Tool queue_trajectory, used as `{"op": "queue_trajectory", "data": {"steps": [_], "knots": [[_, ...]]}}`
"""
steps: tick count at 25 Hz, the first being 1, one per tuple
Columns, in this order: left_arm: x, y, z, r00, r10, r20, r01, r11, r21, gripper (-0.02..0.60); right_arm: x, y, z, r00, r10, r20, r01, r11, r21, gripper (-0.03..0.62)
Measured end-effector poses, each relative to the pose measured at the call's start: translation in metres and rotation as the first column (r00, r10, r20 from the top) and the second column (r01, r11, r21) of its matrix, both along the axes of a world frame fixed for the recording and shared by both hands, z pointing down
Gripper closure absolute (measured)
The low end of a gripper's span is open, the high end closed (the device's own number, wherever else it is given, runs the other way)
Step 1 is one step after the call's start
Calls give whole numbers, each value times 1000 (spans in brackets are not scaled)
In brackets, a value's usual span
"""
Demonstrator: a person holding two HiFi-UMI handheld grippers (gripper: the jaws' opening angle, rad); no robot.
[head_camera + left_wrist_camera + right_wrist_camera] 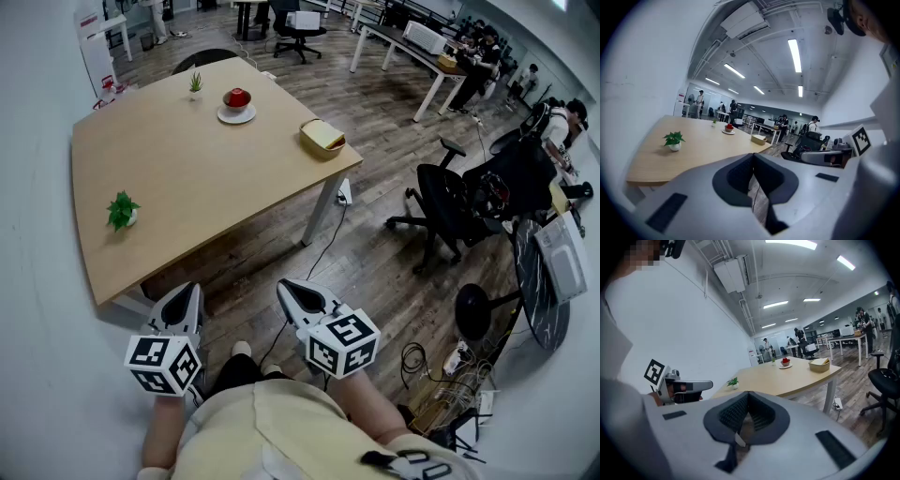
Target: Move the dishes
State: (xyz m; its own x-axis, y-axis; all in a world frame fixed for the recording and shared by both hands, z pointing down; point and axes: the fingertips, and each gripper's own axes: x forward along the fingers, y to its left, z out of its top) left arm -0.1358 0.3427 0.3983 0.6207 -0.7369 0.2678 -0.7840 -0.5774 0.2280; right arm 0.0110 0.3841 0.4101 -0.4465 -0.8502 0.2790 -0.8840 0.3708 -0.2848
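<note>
both closed on nothing: left gripper (185, 302), right gripper (300, 296).

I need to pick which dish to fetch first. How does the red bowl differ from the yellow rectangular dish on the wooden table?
The red round bowl sits on a white plate; the pale yellow rectangular dish rests directly on the light wooden table. The bowl stands well inside the tabletop; the yellow dish sits near its edge. Both are upright and apart.
</note>
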Motion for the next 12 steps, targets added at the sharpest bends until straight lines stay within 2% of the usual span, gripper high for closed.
{"op": "queue_trajectory", "data": {"steps": [4, 9, 12], "knots": [[4, 1, 0, 1000, -28, 8, 28, 999, 29, 566, 8, 0, 2, 1000, 6, 6, -6, 1000, 6, 580], [7, 4, -1, 999, -27, -33, 29, 998, 56, 567, 11, 4, 0, 999, -1, 49, 0, 1000, 25, 579], [13, 6, 4, 999, -15, -32, 16, 999, 39, 568, 16, 4, 6, 999, 0, 38, 0, 1000, 17, 579]]}}
